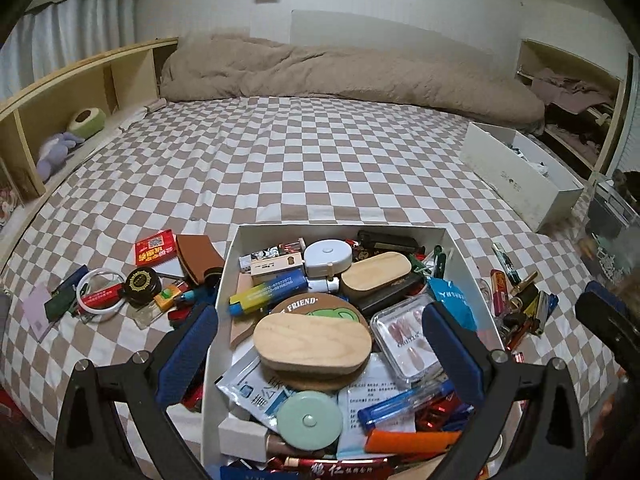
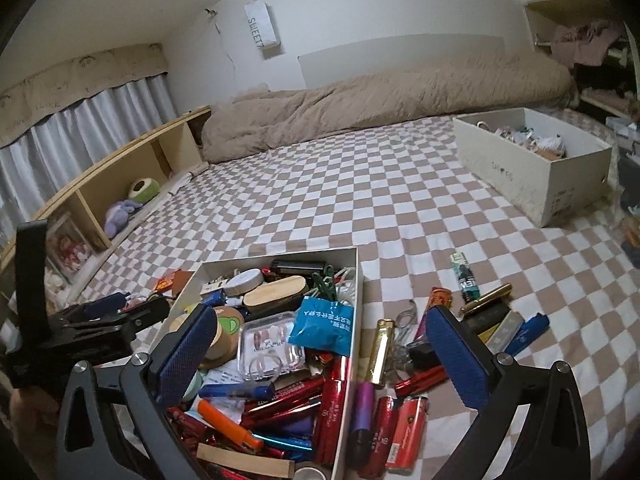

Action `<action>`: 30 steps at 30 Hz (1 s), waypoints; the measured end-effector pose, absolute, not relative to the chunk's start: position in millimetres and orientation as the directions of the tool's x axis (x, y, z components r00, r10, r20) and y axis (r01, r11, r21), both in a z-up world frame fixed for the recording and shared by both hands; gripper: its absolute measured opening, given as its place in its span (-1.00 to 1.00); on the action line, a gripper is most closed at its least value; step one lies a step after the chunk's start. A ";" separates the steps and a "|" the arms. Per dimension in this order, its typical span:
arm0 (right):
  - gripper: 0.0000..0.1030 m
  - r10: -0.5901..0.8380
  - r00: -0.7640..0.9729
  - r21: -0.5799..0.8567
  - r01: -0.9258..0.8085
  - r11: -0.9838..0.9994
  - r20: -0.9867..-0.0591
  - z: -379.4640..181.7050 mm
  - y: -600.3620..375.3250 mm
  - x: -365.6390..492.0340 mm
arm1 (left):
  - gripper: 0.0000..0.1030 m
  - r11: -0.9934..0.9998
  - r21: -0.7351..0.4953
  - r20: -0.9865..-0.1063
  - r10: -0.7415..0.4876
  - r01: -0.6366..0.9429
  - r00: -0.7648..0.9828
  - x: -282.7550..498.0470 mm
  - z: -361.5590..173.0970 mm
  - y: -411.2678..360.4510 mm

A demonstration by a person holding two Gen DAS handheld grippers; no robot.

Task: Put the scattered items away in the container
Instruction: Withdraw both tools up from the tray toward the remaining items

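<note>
The left gripper (image 1: 320, 340) hung wide open and empty above the white box (image 1: 456, 248), its jaws spread over a wooden oval lid (image 1: 312, 342) on top of the heap. The right gripper (image 2: 320, 354) was likewise spread and empty, straddling the box's right wall (image 2: 354, 320), with one finger over the contents and the other over the loose pile on the checkered bedsheet (image 2: 360, 208). The box was heaped nearly to its rim. Still outside it lay a gold tube (image 2: 383, 350), red lighters (image 2: 406, 436) and a blue lighter (image 2: 526, 332) to the right, and a red packet (image 1: 155, 247), a white ring (image 1: 100, 296) and a round black tin (image 1: 141, 283) to the left. The main risk looked to be overflow: anything dropped on the mound could slide back over the wall. The crowded lighters might also be pinched two at once, or roll away on the soft sheet when nudged.
</note>
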State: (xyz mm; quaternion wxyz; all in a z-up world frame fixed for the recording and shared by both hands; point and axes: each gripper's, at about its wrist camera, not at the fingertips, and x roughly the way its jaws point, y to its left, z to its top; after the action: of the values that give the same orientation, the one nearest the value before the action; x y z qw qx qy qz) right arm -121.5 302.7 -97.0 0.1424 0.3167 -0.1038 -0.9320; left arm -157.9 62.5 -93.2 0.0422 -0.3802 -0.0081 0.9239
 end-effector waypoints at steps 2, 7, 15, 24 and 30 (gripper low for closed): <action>1.00 -0.324 -0.759 0.278 0.195 -0.941 -0.565 -97.3 302.4 -117.9 | 1.00 -0.996 -0.044 -0.699 0.085 -0.075 -0.710 -153.9 -91.8 61.3; 1.00 -0.291 -0.759 0.240 0.182 -0.954 -0.582 -101.2 300.0 -105.8 | 1.00 -0.996 -0.055 -0.689 0.088 -0.069 -0.720 -143.6 -88.9 52.4; 1.00 -0.271 -0.752 0.212 0.177 -0.961 -0.601 -104.0 294.9 -91.6 | 1.00 -0.997 -0.046 -0.676 0.078 -0.064 -0.733 -126.8 -86.2 41.4; 1.00 -0.250 -0.750 0.186 0.170 -0.968 -0.613 -100.8 286.7 -77.8 | 1.00 -0.998 -0.034 -0.664 0.064 -0.055 -0.745 -106.9 -84.4 30.0; 1.00 -0.242 -0.749 0.168 0.174 -0.970 -0.617 -97.6 280.5 -70.3 | 1.00 -0.998 -0.040 -0.657 0.062 -0.047 -0.752 -95.8 -81.7 21.9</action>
State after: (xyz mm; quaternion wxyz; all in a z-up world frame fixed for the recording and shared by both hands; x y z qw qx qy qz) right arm -70.3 280.5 -97.6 0.1114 0.3365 -0.0498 -0.9337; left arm -95.8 21.9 -81.7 0.0291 -0.3511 -0.0103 0.9358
